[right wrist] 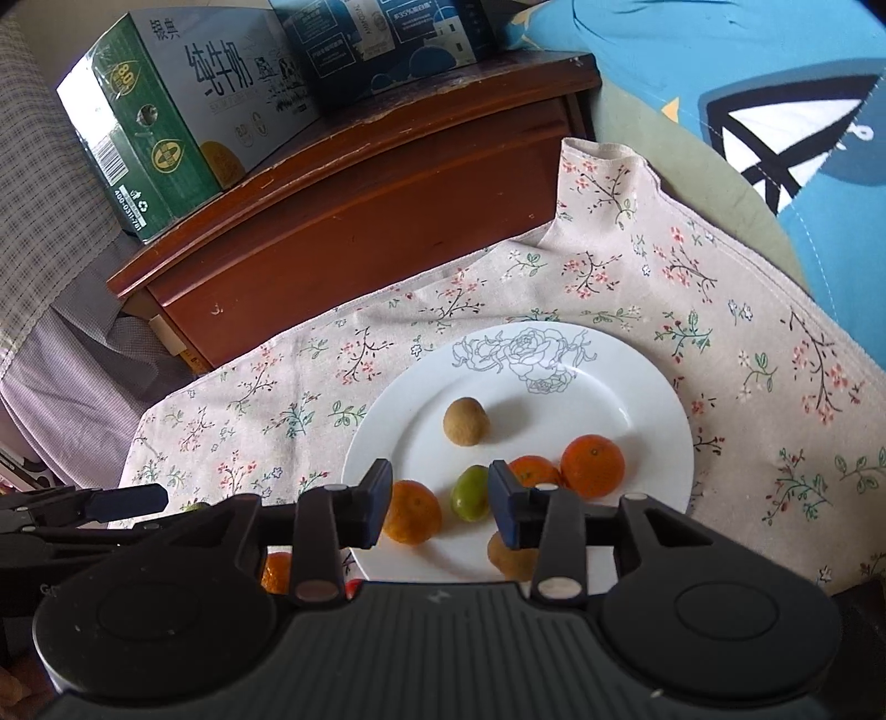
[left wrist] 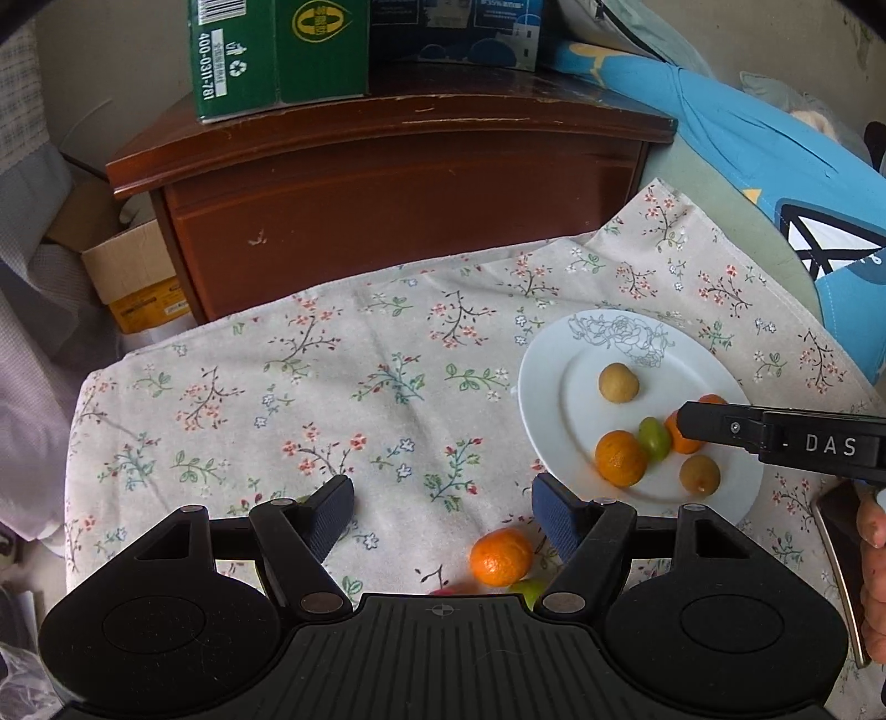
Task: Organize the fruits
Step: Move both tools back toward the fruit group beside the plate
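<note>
A white plate on the floral cloth holds several small fruits: oranges, a green fruit and brown ones. My right gripper is open and empty, its jaws either side of the green fruit, just above the plate; it enters the left wrist view from the right. My left gripper is open and empty over the cloth. A loose orange lies on the cloth near its right finger, beside a green fruit.
A brown wooden cabinet stands behind the cloth, with a green carton and a blue box on top. A blue pillow lies at the right. Cardboard boxes sit at the left.
</note>
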`<action>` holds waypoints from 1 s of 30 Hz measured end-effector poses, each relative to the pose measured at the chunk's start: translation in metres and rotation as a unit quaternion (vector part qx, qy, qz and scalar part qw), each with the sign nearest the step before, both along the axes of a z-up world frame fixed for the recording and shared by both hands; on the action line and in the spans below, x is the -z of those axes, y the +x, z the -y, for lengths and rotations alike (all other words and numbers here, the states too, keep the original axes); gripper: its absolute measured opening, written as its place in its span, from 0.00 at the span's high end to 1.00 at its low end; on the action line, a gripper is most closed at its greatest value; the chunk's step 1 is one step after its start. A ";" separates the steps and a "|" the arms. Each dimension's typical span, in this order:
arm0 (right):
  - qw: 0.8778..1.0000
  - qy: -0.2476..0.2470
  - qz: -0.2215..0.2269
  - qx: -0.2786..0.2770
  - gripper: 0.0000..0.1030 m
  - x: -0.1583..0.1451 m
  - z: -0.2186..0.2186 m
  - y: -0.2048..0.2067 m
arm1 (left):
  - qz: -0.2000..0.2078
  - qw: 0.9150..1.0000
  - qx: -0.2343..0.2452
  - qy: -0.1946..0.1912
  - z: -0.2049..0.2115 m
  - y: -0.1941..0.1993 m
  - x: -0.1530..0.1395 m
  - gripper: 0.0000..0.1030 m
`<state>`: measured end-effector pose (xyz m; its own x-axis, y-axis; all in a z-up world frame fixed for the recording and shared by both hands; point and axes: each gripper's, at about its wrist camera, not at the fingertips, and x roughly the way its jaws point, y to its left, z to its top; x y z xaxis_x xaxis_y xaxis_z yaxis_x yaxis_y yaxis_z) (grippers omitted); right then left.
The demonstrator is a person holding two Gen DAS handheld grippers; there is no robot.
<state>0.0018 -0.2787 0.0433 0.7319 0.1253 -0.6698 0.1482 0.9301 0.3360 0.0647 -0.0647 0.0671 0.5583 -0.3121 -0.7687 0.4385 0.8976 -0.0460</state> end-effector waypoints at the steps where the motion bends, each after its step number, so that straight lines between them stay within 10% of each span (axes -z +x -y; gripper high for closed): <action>1: 1.000 -0.001 0.000 -0.003 0.62 0.000 -0.002 -0.002 | -0.002 1.000 -0.003 0.000 -0.003 -0.001 0.000 0.30; 30: 0.996 0.022 -0.056 -0.061 0.58 0.023 -0.048 -0.054 | -0.014 0.998 -0.052 0.045 -0.051 0.013 0.030 0.30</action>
